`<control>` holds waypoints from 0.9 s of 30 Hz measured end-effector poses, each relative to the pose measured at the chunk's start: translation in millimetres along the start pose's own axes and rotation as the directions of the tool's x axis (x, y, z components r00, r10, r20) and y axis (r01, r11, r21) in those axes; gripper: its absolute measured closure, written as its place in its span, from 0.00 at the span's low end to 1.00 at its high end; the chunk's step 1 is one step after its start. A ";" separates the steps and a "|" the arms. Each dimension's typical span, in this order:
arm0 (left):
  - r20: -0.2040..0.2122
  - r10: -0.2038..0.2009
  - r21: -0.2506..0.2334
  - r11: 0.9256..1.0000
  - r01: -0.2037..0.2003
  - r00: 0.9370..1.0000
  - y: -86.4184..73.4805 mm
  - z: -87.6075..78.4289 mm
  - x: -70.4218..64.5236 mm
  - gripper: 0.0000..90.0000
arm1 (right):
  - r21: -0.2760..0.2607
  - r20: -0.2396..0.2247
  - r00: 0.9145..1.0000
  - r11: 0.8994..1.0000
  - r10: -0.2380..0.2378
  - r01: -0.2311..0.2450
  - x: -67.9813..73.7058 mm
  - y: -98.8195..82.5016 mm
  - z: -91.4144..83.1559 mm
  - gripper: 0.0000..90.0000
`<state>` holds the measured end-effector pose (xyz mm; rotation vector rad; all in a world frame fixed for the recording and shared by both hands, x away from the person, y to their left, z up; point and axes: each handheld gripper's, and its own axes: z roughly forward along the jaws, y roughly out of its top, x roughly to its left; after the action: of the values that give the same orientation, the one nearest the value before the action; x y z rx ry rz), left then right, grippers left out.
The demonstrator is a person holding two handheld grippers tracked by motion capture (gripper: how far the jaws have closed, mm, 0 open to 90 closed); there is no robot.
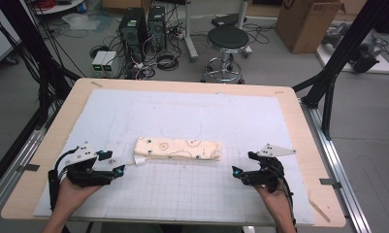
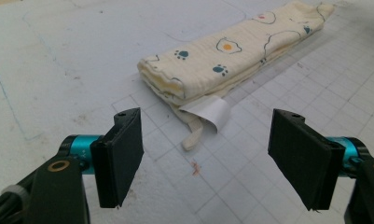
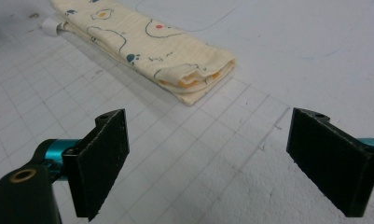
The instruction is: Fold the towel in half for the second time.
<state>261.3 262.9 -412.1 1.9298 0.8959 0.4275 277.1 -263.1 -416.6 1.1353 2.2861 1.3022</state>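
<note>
While both hands rest low on the mat, these points are seen, each placed relative to the folded cloth:

Left gripper [image 1: 112, 164]: held just off the cloth's left end, apart from it; jaws spread wide with nothing between them.
Left gripper pads [image 2: 121, 156]: flat black faces, turned toward each other, with the cloth's near end seen beyond the gap.
Right gripper [image 1: 243, 163]: held near the cloth's right end, not touching; jaws wide apart and empty.
Right gripper pads [image 3: 100, 161]: black, parted, with bare grid mat between them.
Folded cloth [image 1: 178, 148]: cream, folded into a long strip, laid flat between the two grippers; paw prints and fried-egg shapes are printed on it.
White tag [image 2: 208, 111]: curled out from the cloth's left end; no writing can be read on it.
Mat [image 1: 182, 189]: pale, marked with a grid, lying under the cloth.
Table [image 1: 299, 111]: light wood, showing around the mat.
</note>
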 end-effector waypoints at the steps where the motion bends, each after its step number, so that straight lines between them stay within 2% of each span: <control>1: -0.002 0.003 0.003 1.000 -0.003 1.000 -1.5 -1.0 -0.4 0.30 | -0.001 0.003 1.000 1.000 -0.005 0.005 0.5 -1.2 -0.8 0.14; 18: -0.023 0.019 0.017 1.000 -0.019 1.000 -16.1 -14.1 -15.2 0.28 | -0.045 0.021 1.000 0.999 0.005 -0.004 6.3 -16.2 -27.0 0.14; 21: -0.024 0.025 0.021 0.999 -0.025 0.999 -16.6 -13.5 -16.5 0.28 | -0.037 0.021 1.000 0.999 0.013 -0.012 6.9 -18.8 -28.1 0.14; 27: -0.011 -0.004 0.015 1.000 0.004 1.000 -20.2 -10.0 -13.3 0.28 | -0.019 0.023 1.000 1.000 0.009 -0.009 6.5 -19.9 -21.5 0.14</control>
<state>237.9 265.2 -423.6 1.9408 0.9121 0.4307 250.6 -276.9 -420.1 1.1498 2.2495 1.3046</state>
